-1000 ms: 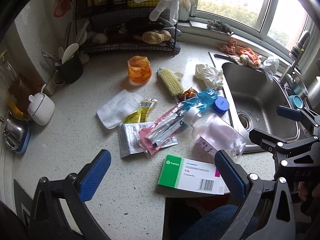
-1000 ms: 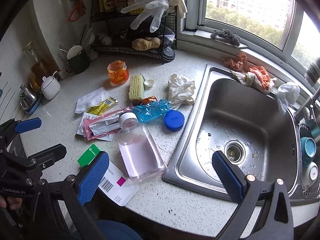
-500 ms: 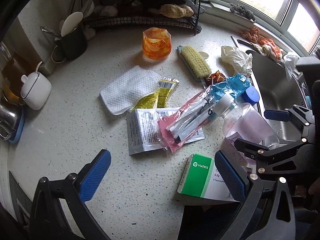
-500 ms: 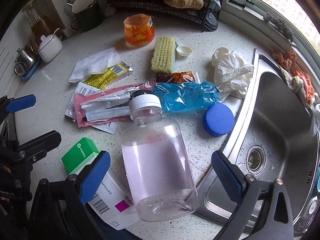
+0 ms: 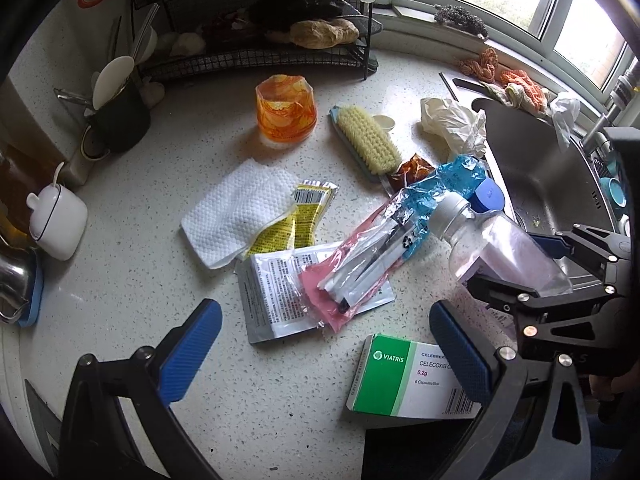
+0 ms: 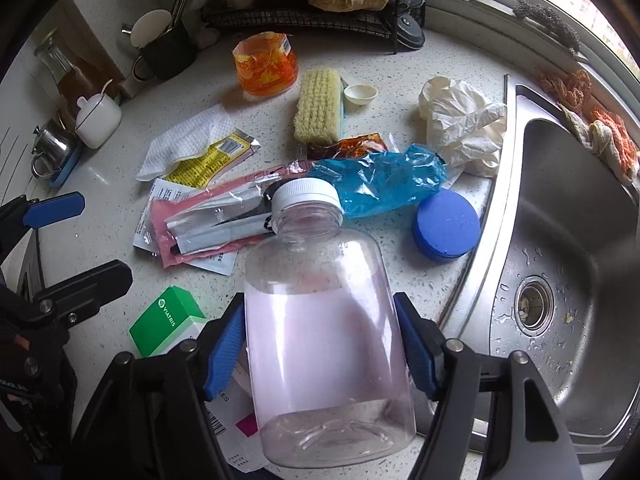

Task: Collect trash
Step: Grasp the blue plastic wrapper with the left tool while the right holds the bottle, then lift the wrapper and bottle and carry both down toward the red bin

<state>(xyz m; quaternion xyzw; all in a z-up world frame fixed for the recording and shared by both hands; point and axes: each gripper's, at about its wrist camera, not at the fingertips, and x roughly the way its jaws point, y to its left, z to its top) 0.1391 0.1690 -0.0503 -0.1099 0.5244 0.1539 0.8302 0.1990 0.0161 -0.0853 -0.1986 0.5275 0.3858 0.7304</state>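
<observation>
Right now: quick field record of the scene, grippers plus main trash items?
left gripper: open, holding nothing, above the counter
right gripper: shut on clear bottle
clear bottle: white cap on, pointing away from the gripper
medicine box: green and white, lying flat at the counter edge
pink packet: on top of the printed sachet
blue lid: beside the sink
</observation>
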